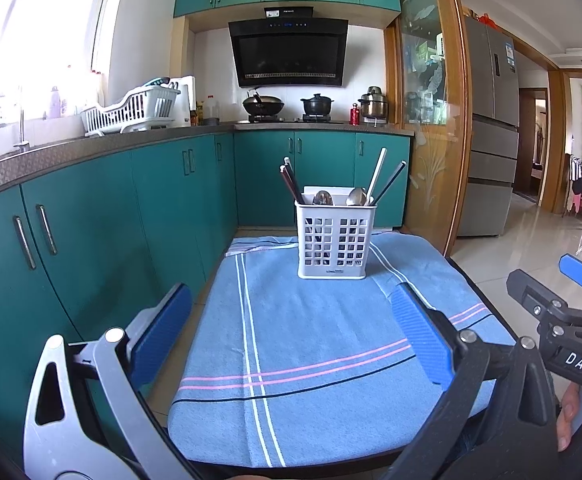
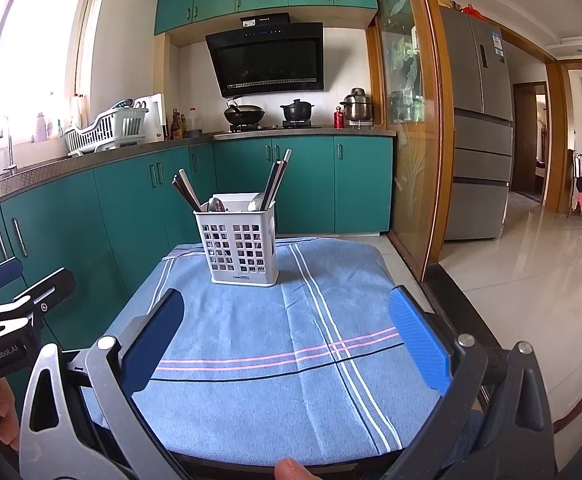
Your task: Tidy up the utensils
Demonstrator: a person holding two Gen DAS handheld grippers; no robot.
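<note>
The white slotted caddy [image 1: 333,240] stands upright near the far edge of the tabletop [image 1: 311,360], which a blue striped cloth [image 2: 275,344] covers. It holds dark chopsticks [image 1: 291,182] leaning left, a white and a dark stick [image 1: 387,178] leaning right, and two spoons [image 1: 339,198] bowl-up between them. I judge the main risk to be the caddy: it looks light and top-heavy, and the cloth could slide, so a tug on a leaning stick may tip it. My left tool [image 1: 291,340] is spread wide and holds nothing, above the near half of the cloth. My right tool [image 2: 287,344] is likewise spread wide, empty, touching nothing.
</note>
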